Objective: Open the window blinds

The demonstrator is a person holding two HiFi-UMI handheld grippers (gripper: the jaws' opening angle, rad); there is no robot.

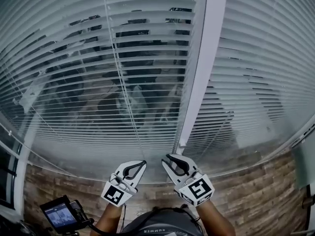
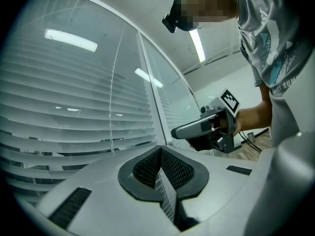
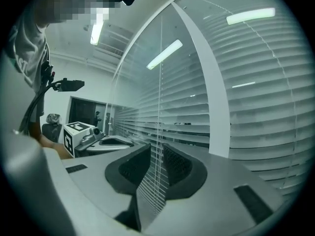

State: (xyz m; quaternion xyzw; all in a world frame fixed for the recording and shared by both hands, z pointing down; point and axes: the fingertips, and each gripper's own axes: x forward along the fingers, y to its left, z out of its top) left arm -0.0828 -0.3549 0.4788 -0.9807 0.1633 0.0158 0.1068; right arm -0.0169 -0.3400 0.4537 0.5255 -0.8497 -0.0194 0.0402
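Observation:
White slatted blinds [image 1: 147,43] hang over two window panes, the slats tilted enough to show dark shapes behind. In the right gripper view a thin pull cord [image 3: 159,127] hangs down in front of the blinds and passes between the jaws of my right gripper [image 3: 156,157]. The pads stand a little apart on either side of it and do not press it. In the head view the right gripper [image 1: 168,158] points at the foot of the white mullion [image 1: 202,68]. My left gripper [image 1: 141,163] is beside it, its jaws a narrow slit apart with nothing in them [image 2: 160,154].
The mullion splits the left blind from the right blind [image 1: 266,73]. A ladder string [image 1: 118,68] runs down the left blind. Wood-pattern floor [image 1: 256,181] lies below. A small screen device [image 1: 61,213] sits at the lower left, by a dark window frame [image 1: 7,171].

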